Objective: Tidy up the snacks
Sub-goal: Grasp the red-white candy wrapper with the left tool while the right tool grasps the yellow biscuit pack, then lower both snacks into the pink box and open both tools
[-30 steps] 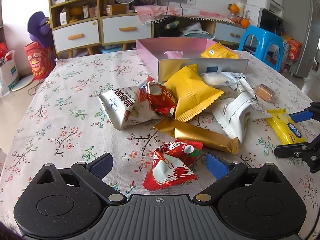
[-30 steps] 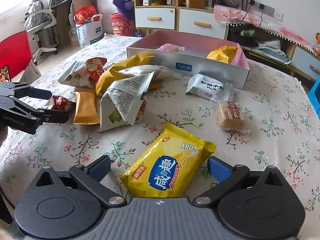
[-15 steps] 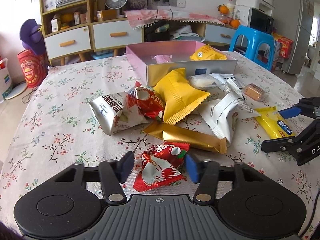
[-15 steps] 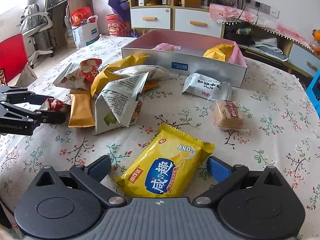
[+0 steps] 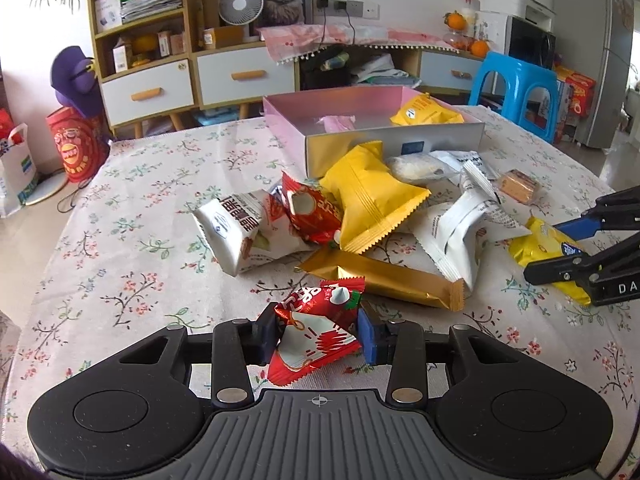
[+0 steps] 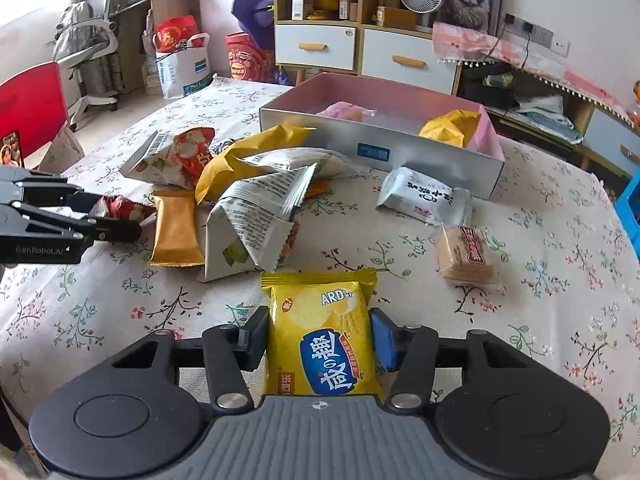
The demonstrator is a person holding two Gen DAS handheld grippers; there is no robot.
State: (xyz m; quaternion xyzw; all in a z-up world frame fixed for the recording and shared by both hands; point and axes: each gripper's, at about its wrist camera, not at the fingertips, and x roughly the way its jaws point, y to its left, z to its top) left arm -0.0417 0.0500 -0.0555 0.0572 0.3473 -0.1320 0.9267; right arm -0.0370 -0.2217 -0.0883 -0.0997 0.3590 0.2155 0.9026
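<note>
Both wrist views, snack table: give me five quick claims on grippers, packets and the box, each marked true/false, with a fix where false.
1. The left gripper is closed on a red snack packet. True; its jaws have just been closing and the pads now press the packet's sides.
2. The right gripper hangs open over bare cloth. False; its jaws have just been closing and sit against a yellow chip packet.
3. The pink box is empty. False; it holds a yellow packet and a pink one.
4. A gold bar packet lies on the tablecloth just beyond the left gripper. True.
5. The wafer pack is inside the box. False; it lies on the tablecloth outside it.
</note>
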